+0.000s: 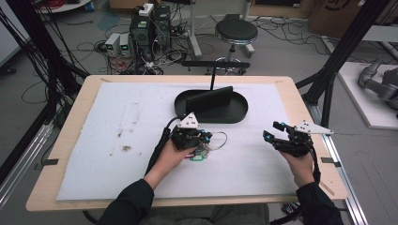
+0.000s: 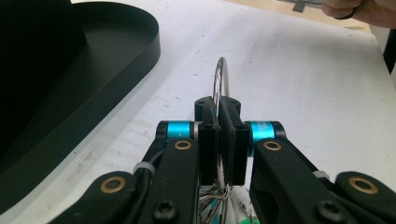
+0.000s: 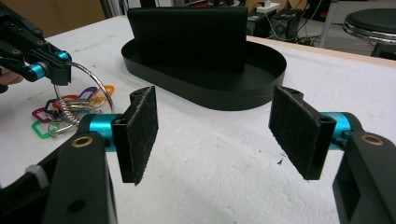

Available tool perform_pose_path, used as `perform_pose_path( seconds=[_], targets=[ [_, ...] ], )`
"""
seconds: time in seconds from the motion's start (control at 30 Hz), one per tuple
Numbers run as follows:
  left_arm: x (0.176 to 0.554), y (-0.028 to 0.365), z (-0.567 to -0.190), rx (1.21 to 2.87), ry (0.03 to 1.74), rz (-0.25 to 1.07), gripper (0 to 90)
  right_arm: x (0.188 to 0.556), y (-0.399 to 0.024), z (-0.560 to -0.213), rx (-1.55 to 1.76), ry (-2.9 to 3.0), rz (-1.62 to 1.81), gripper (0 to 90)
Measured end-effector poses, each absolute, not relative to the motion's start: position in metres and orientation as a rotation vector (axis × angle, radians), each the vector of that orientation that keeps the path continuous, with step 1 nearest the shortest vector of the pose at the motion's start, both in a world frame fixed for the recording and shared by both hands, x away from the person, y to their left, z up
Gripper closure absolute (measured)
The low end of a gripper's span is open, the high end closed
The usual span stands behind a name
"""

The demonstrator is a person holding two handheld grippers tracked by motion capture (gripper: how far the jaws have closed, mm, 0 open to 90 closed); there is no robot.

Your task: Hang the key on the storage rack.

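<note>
**A:** Start at your left. What have you got there?

**B:** Your left gripper (image 1: 202,137) sits near the middle of the white mat (image 1: 117,154), just in front of the black oval tray (image 1: 239,112). Its jaws are pressed together on the big metal key ring (image 2: 221,77). In the left gripper view you can see the wire loop standing up edge-on between the two pads, with more small rings and wire bunched below them.

**A:** And the rest of the keys?

**B:** The coloured key tags (image 3: 56,112) hang off that ring and lie on the mat right below your left hand (image 1: 174,157): pink, green, purple and orange ones show in the right gripper view. From above you see a green tag poking out beside your palm.

**A:** What's in the tray?

**B:** A dark upright block (image 3: 187,35) stands inside it, towards the back. The tray lies touching the mat, beyond both of your grippers.

**A:** Now the right side.

**B:** Your right gripper (image 1: 271,131) is held well apart from the left one, close to the mat's right edge, pointing leftwards to the keys. Its jaws are spread wide with nothing between them; the two black foam pads (image 3: 137,133) face each other across bare mat. I cannot tell whether it touches the mat or hangs just above it.
</note>
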State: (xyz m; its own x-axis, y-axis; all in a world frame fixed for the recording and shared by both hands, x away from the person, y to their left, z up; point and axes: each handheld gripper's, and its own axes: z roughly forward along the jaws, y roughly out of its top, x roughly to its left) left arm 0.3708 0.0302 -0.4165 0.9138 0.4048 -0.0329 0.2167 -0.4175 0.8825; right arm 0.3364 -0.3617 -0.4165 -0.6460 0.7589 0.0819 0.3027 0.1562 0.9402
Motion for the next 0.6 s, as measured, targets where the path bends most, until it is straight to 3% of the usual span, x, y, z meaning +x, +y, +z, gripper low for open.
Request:
perform_pose_path(
  seconds=[0.6],
  targets=[
    [0.365, 0.043, -0.400, 1.948, 0.425, 0.282, 86.3, 0.336, -0.362, -0.417, 1.015, 2.028, 1.497, 33.5]
  ],
)
